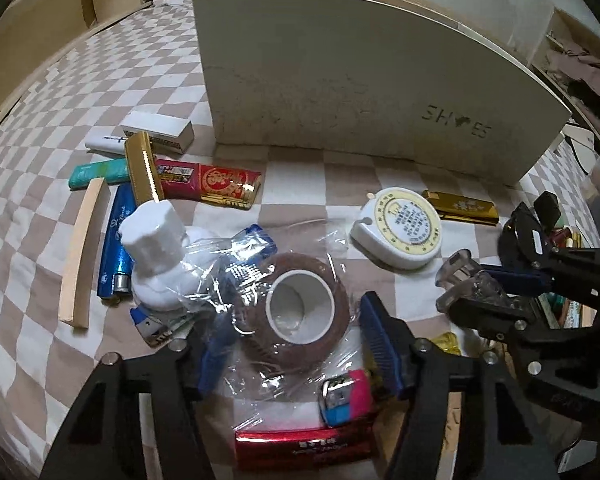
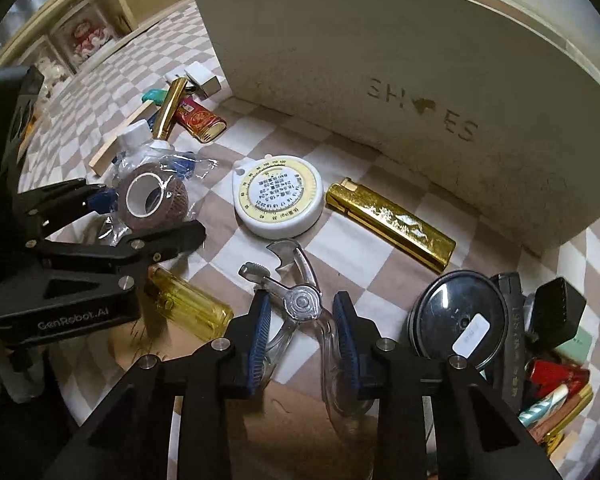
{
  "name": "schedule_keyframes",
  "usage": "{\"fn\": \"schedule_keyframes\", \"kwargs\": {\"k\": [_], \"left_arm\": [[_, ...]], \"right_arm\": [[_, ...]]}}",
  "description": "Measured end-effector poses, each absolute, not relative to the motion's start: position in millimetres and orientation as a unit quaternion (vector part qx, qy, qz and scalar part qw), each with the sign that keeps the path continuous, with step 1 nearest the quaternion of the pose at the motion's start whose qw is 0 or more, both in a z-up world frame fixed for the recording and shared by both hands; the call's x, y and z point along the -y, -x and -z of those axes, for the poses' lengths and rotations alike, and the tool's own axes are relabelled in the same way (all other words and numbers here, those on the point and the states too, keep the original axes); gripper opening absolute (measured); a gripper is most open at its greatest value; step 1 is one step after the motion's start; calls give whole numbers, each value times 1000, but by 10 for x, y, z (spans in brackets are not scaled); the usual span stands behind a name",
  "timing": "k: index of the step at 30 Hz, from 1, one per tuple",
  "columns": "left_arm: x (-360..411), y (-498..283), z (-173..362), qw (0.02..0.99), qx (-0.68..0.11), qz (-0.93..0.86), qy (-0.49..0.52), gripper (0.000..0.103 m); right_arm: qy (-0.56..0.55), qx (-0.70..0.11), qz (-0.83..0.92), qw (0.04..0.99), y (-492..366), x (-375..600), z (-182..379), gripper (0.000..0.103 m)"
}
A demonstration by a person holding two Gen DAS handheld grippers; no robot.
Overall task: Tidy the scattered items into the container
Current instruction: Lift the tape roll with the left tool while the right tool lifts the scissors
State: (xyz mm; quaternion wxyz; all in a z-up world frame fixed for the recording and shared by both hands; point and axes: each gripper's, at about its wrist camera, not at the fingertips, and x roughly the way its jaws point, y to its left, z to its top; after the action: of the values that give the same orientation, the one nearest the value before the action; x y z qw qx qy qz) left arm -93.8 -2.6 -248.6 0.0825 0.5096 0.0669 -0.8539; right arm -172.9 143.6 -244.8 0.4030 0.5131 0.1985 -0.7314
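Almost everything is still on the cloth. My right gripper (image 2: 302,330) clamps the clear clip (image 2: 300,300); my left gripper (image 1: 296,320) stands half-open around the wrapped tape roll (image 1: 296,308), maybe touching.

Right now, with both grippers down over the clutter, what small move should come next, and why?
Probably lift the right gripper straight up: its pads look closed on the clear plastic tool, while the left gripper only straddles the wrapped tape roll.
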Motion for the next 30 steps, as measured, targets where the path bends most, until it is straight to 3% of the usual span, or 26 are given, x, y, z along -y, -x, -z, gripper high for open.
{"fn": "schedule_keyframes", "kwargs": {"k": [4, 21, 30], "left_arm": [[81, 919, 2426, 84, -79, 852, -510, 51], [241, 576, 1975, 68, -82, 876, -471, 50], [247, 363, 1872, 60, -70, 879, -467, 51]], "right_arm": [[-507, -226, 727, 404, 1661, -1404, 2392, 33], [-501, -216, 728, 415, 1522, -1592, 2016, 32], [-500, -289, 714, 396, 1596, -1357, 2270, 32]]}}
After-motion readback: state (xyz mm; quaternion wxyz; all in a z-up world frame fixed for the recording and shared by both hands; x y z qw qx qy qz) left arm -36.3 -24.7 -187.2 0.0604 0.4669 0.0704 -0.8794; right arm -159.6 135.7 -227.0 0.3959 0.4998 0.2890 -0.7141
